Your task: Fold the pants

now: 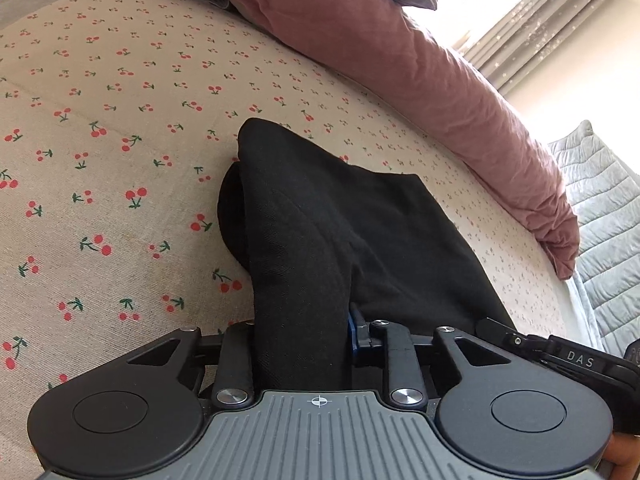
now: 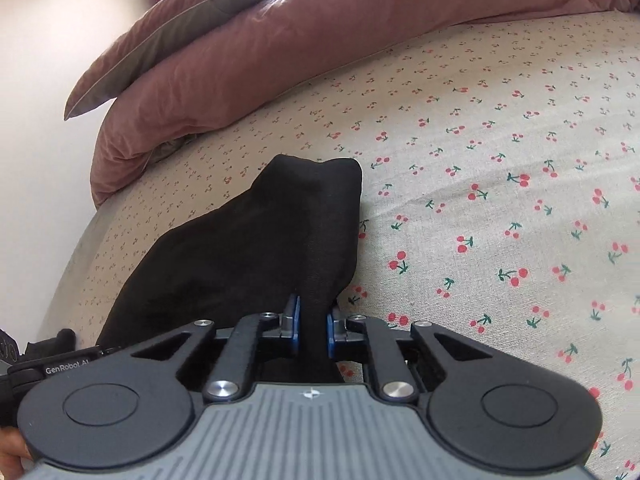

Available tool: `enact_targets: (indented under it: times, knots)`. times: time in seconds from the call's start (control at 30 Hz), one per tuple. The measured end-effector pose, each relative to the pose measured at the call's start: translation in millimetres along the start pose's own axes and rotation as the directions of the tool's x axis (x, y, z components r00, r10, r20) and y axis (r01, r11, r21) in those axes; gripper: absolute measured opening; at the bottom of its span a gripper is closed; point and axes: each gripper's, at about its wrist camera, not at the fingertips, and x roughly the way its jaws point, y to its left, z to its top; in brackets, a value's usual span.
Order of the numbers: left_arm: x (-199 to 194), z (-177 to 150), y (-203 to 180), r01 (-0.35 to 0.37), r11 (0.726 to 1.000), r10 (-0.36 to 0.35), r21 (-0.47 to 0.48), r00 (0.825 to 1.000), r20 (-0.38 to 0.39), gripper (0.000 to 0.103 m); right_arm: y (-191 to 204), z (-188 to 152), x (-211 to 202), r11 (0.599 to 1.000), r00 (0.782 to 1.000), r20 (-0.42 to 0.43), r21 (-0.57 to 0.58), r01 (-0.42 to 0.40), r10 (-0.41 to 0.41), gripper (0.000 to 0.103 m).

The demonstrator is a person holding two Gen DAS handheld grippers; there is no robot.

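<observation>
- Pants (image 1: 320,232) first: black ones, lying on my bed on the cherry-print sheet (image 1: 120,128), and both of my grippers have a piece of them.
- Left gripper (image 1: 304,332): a thick bunch of the black cloth runs right down between the fingers and hides the left one completely. I only see the blue pad of the other finger (image 1: 353,330), pressed up against the fabric. So it's clamped on a fat fold, not closed all the way.
- Right gripper (image 2: 313,328): much tighter. The two blue pads (image 2: 295,320) squeeze a narrow strip of cloth, with just the fabric between them.
- From each grip the cloth rises off the sheet like a little tent and slopes back down to the bed farther out. In the left view the far end folds over into a rounded hump; in the right view it ends in a blunt double peak.
- The rest of the pants spreads toward the middle between my two hands, flat-ish on the mattress.
- Behind it all sits a dusty-pink duvet (image 2: 280,40), rumpled along the far edge of the bed, well apart from the pants.
- Left view also catches grey curtains (image 1: 540,28) with bright light coming through, and a grey quilted blanket (image 1: 608,216) past the bed's edge.
- A bit of my hand (image 1: 624,460) shows at the bottom corner, holding the left handle.
</observation>
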Motion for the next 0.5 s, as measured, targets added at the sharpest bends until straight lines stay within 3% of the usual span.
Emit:
enact_targets:
  times: [0.13,0.33,0.4,0.5]
  knots:
    - [10.2,3.9,-23.0,0.066,0.998,-0.067,0.018,0.997,0.024,0.023,-4.0,21.5,-20.2,0.999,0.998,0.062,-0.029,0.024,-0.022,0.002]
    - [58.3,14.0,-80.7,0.122,0.989,-0.123,0.082,0.992,0.01,0.022,-38.4,57.4,-47.5,0.997,0.982,0.177,-0.017,0.076,-0.072,0.002]
    - [79.2,12.5,-92.4,0.107,0.989,-0.107,0.099,0.994,-0.009,0.022,-64.6,60.8,-40.3,0.995,0.983,0.154,0.011,0.099,-0.1,0.002]
    - [95.4,7.6,-94.4,0.099,0.987,-0.097,0.13,0.995,-0.017,0.028,-110.0,51.3,-11.0,0.984,0.989,0.034,0.108,0.14,-0.145,0.004]
